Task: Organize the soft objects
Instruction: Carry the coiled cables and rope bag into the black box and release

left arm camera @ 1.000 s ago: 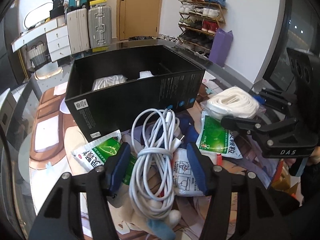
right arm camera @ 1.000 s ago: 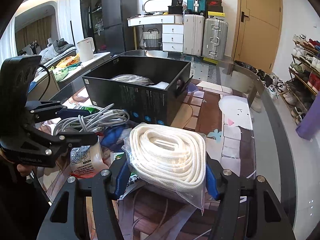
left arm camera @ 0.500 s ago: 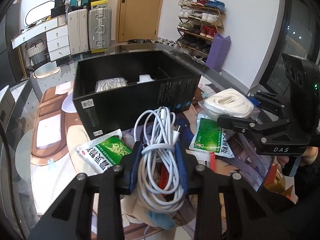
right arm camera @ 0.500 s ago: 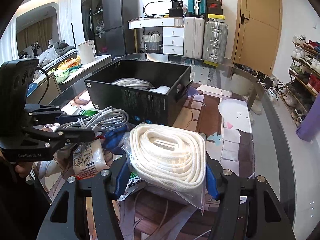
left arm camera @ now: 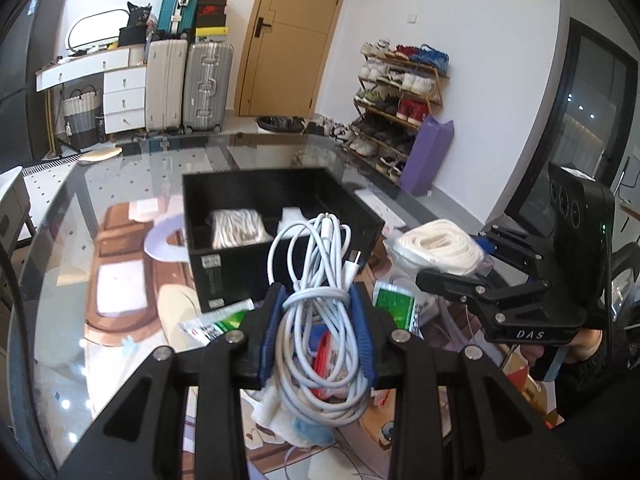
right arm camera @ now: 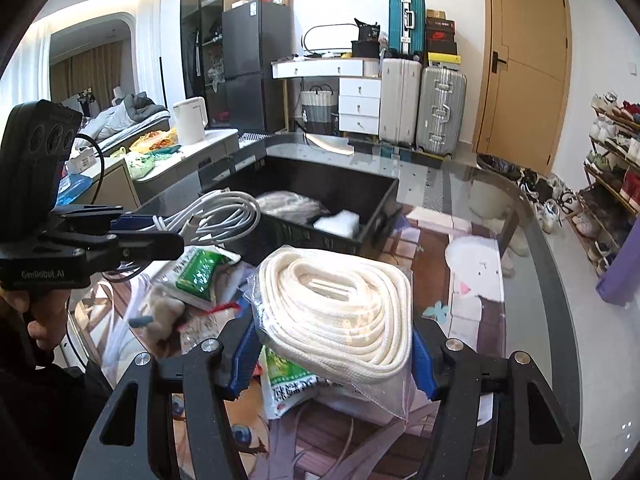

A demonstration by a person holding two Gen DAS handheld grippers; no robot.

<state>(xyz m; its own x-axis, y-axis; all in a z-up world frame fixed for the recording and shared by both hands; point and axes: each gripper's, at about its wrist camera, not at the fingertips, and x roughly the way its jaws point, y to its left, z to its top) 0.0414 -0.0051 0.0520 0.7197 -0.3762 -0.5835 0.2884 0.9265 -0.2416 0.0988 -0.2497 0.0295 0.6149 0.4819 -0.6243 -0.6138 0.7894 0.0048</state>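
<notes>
Since the earlier frame, left gripper (left arm camera: 318,320) has closed on the white cable bundle (left arm camera: 320,280) and raised it off the surface (left arm camera: 120,280); in the left wrist view it now hangs at frame centre, in front of the black box (left arm camera: 224,264). Jaws are pressed against both sides of the bundle. Right gripper (right arm camera: 332,356) has risen slightly and its jaws grip the bagged white rope coil (right arm camera: 336,304) at lower centre of the right wrist view, above a green-and-white packet (right arm camera: 288,384). Black box sits at mid-frame on the surface, holding a second bagged white coil (left arm camera: 238,226) and a white soft item (right arm camera: 336,222). Another green-and-white packet (right arm camera: 200,272) lies just left of the rope coil
</notes>
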